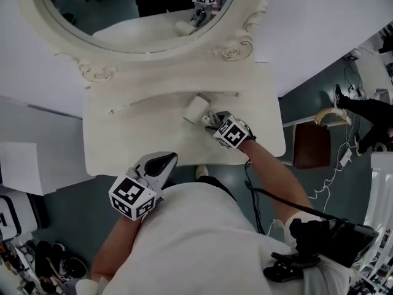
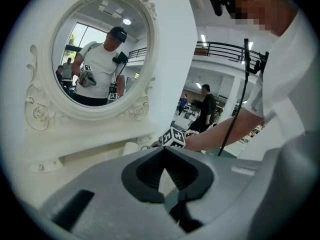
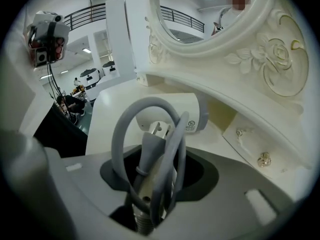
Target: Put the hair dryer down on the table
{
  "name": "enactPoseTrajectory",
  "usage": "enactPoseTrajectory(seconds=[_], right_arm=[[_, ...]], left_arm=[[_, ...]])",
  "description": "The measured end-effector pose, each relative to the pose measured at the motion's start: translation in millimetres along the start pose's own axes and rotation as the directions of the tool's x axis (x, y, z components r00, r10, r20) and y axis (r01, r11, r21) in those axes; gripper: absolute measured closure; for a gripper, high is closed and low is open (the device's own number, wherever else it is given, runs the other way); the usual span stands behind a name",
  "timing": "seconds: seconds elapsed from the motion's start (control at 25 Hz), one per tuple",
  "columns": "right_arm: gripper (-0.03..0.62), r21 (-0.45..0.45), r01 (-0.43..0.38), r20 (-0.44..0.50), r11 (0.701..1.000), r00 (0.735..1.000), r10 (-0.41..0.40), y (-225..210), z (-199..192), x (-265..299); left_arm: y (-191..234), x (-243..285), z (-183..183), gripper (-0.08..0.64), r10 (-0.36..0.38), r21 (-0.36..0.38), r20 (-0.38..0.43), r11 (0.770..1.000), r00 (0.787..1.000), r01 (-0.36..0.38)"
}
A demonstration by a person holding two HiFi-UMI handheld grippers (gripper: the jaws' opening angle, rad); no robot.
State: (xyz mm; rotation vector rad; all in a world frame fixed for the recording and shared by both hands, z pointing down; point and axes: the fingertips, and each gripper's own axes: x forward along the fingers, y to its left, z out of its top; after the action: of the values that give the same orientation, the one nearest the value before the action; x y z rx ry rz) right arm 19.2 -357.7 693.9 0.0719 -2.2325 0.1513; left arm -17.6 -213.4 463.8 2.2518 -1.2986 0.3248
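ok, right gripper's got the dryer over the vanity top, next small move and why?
Probably lower the right gripper a touch until the hair dryer lies on the table, before opening. It's shut on the handle and looped cord, and whether the body touches the top isn't clear.

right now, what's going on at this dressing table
A person holds a gripper in each hand at a white dressing table with an oval mirror. The right gripper grips a white hair dryer by its handle, cord looped, low over the tabletop. The left gripper is shut and empty, at the table's near edge.
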Motion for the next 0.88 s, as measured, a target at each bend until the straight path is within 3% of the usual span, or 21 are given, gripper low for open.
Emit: enactPoseTrajectory(seconds=[0.32, 0.88], right_arm=[[0.4, -0.057, -0.027, -0.011, 0.998, 1.0, 0.027, -9, -1, 11], [0.398, -0.142, -0.019, 0.006, 0.99, 1.0, 0.02, -13, -1, 18]], left_arm=[[4, 6, 3, 0.561, 0.048, -0.024, -0.013, 0.999, 0.999, -0.049], [4, 19, 7, 0.561, 0.038, 0.0, -0.045, 0.999, 0.998, -0.038]])
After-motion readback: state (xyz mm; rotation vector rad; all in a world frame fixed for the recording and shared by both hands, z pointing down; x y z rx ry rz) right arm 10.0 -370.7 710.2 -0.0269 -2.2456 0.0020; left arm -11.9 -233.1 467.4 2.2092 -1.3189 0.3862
